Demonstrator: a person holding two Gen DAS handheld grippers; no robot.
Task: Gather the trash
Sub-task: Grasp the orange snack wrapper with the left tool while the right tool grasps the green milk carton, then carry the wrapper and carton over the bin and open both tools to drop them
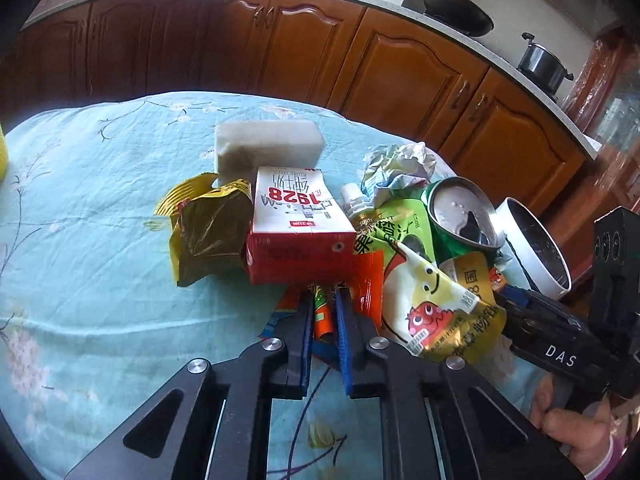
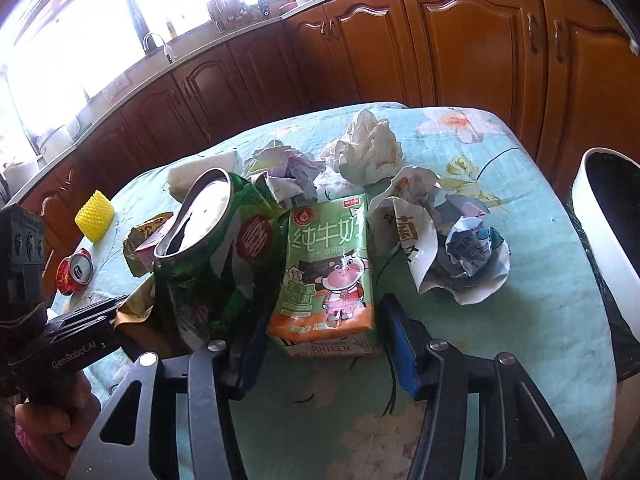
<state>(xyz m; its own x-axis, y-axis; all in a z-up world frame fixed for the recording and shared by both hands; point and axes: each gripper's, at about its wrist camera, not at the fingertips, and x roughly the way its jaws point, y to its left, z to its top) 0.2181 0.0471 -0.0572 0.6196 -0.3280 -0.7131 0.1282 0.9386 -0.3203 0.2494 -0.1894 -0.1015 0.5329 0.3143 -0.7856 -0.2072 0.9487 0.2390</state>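
Note:
My left gripper [image 1: 325, 300] is shut on an orange snack wrapper [image 1: 324, 316] at the near edge of a trash pile. Behind it stands a red and white milk carton [image 1: 298, 226], with a yellow-brown wrapper [image 1: 204, 232] to its left and a green can [image 1: 460, 216] and a cartoon pouch [image 1: 436, 312] to its right. My right gripper [image 2: 320, 320] is open, its fingers on either side of a green milk carton [image 2: 332, 272] that stands on the table. The crushed green can [image 2: 212, 256] leans just left of the right gripper's left finger [image 2: 248, 344].
A white bin [image 2: 600, 232] with a black liner stands at the table's right edge; it also shows in the left wrist view [image 1: 532, 248]. Crumpled papers [image 2: 440, 232] and tissue [image 2: 372, 152] lie behind the carton. A red can [image 2: 76, 272] and yellow mesh sleeve [image 2: 95, 216] lie left. Cabinets [image 1: 400, 68] stand beyond.

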